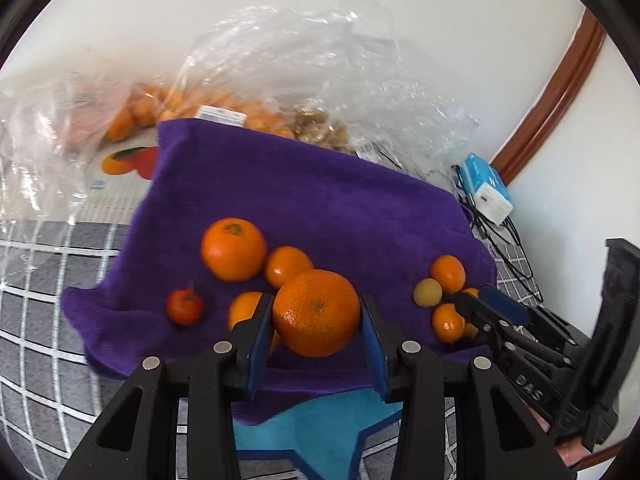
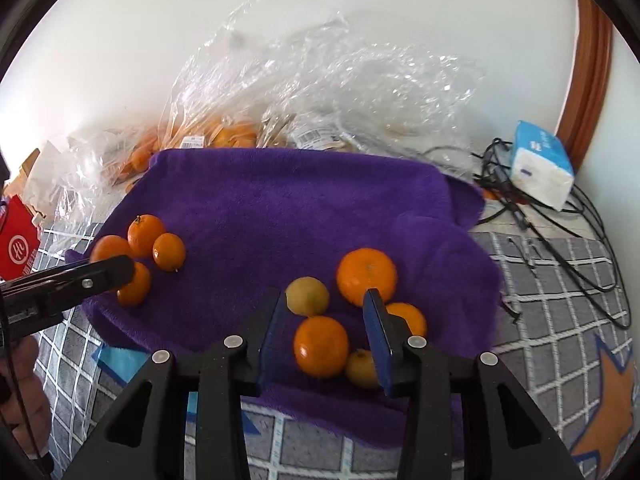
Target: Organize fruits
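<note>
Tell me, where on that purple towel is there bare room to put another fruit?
The purple towel is bare across its middle and back, between the two fruit clusters up to the plastic bags. The front is crowded: oranges one side, small fruits the other.

Purple towel [image 2: 304,200] centre lies bare (fruit clusters [image 2: 140,256] flank it).

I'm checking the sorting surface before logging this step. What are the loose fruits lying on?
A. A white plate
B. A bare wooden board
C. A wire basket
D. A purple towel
D: the oranges and the yellowish fruit lie directly on a purple towel spread over the grey checked cover, with no plate, basket or board under them.
</note>
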Tool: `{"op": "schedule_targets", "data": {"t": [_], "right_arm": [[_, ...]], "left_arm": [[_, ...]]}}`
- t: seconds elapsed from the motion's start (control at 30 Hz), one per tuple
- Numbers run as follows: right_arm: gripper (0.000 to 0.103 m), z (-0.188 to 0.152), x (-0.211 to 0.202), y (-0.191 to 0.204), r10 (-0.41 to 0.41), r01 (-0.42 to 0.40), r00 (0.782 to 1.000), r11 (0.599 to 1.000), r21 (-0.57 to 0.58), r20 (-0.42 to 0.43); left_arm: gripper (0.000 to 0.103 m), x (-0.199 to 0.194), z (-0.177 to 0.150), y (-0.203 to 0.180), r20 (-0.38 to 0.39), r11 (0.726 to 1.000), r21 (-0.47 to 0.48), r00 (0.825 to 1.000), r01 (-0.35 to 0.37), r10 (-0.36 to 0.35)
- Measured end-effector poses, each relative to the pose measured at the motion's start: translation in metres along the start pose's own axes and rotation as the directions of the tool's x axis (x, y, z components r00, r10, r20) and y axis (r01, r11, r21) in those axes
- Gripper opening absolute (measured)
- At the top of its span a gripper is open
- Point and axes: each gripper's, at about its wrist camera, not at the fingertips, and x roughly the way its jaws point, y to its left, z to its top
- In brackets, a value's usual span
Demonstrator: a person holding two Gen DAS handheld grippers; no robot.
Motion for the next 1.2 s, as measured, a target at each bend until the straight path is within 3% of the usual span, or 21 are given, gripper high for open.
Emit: {"op": "schedule_targets", "data": {"t": [0.17, 0.43, 0.63, 0.9, 1.0, 1.1, 1.2], "right_arm": [[0.04, -0.011, -0.017, -0.009, -0.048, 0.049, 0.999, 0.999, -0.017, 0.014], [0.04, -0.019, -0.02, -0.02, -0.051, 0.05, 0.999, 0.998, 0.039, 0.012], [0.04, -0.027, -0.022, -0.022, -0.041, 0.042, 0.999, 0.996, 0.072, -0.006], [0.04, -0.027, -0.059, -0.02, -0.047, 0.047, 0.999, 0.995, 0.09, 0.002], [0.045, -0.03, -0.085, -0.018, -0.066, 0.061, 0.997, 0.992, 0.111, 0.036], [0.05, -0.036, -0.11, -0.017, -0.091, 0.082, 0.994, 0.988, 0.134, 0.067], [0.059, -0.044, -0.128, -0.015, -0.062, 0.052, 0.995, 0.989, 0.137, 0.073]], "left_arm": [[0.039, 0.023, -0.007, -0.011, -0.055, 0.997, 0.016, 0.995, -0.077, 0.077], [0.04, 0.03, -0.009, -0.016, -0.036, 0.985, 0.05, 0.985, -0.168, 0.17], [0.044, 0.022, -0.008, -0.015, -0.037, 0.983, 0.034, 0.982, -0.183, 0.184], [0.06, -0.045, -0.02, -0.018, 0.068, 0.983, 0.029, 0.982, -0.18, 0.178], [0.068, -0.078, -0.03, -0.021, 0.116, 0.983, 0.031, 0.978, -0.18, 0.176], [0.073, -0.11, -0.044, -0.026, 0.181, 0.979, 0.024, 0.964, -0.204, 0.197], [0.075, -0.134, -0.06, -0.028, 0.227, 0.969, 0.01, 0.944, -0.247, 0.239]]}}
